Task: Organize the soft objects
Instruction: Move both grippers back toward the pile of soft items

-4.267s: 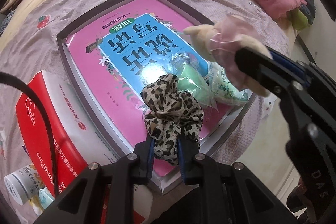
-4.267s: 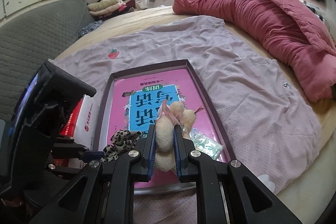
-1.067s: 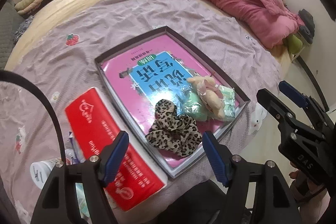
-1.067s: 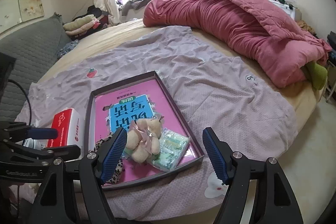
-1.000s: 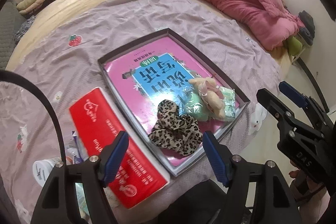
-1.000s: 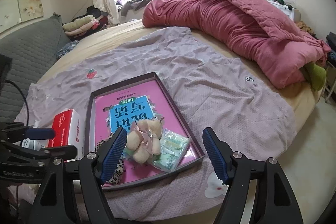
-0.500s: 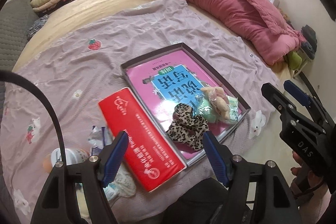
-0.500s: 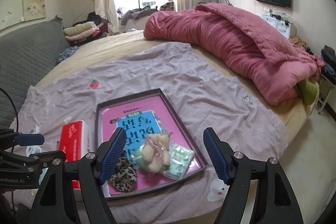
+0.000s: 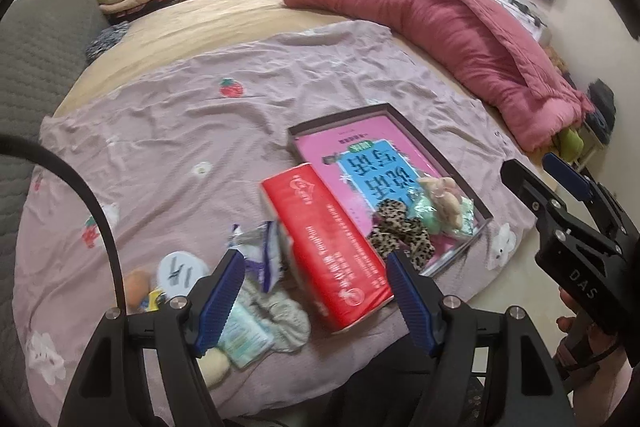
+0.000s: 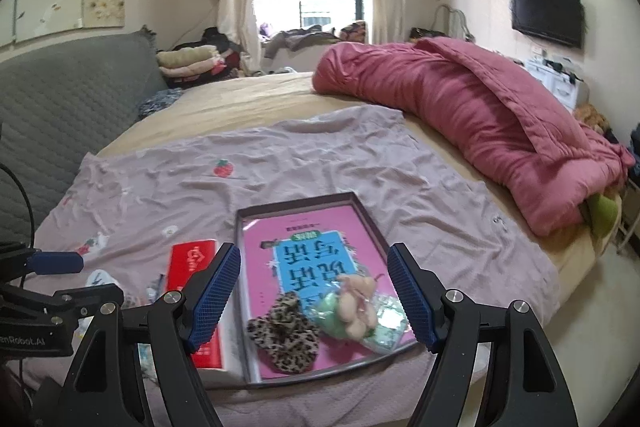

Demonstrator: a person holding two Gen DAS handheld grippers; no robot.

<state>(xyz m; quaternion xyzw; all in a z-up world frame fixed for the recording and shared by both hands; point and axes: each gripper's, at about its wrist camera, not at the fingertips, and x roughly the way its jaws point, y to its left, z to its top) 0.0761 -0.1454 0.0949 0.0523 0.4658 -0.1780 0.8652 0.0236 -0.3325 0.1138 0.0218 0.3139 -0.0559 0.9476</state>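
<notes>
A dark-rimmed tray [image 10: 362, 211] lined with a pink and blue book lies on the lilac sheet. In its near end rest a leopard-print scrunchie [image 10: 285, 337], a beige plush toy [image 10: 356, 301] and green tissue packs [image 10: 386, 323]. My right gripper [image 10: 314, 293] hangs open above the tray's near end, nothing between its fingers. My left gripper [image 9: 316, 301] is open too, high over a red tissue box [image 9: 324, 243] and loose soft items: a grey cloth [image 9: 280, 319] and small packets [image 9: 260, 251]. The tray [image 9: 456, 171] appears to the right in the left wrist view.
A rolled pink quilt [image 10: 472, 107] lies along the far right of the bed. A grey padded headboard [image 10: 60, 107] stands at left, with folded clothes [image 10: 188, 61] behind. A white jar lid [image 9: 182, 267] sits near the loose items. The bed edge and floor [image 10: 592, 307] are at right.
Both grippers have pulled back and risen, so the tray and its contents look smaller. The left wrist view has swung left, bringing the red box and loose items into view. Earlier the scrunchie and plush were let go.
</notes>
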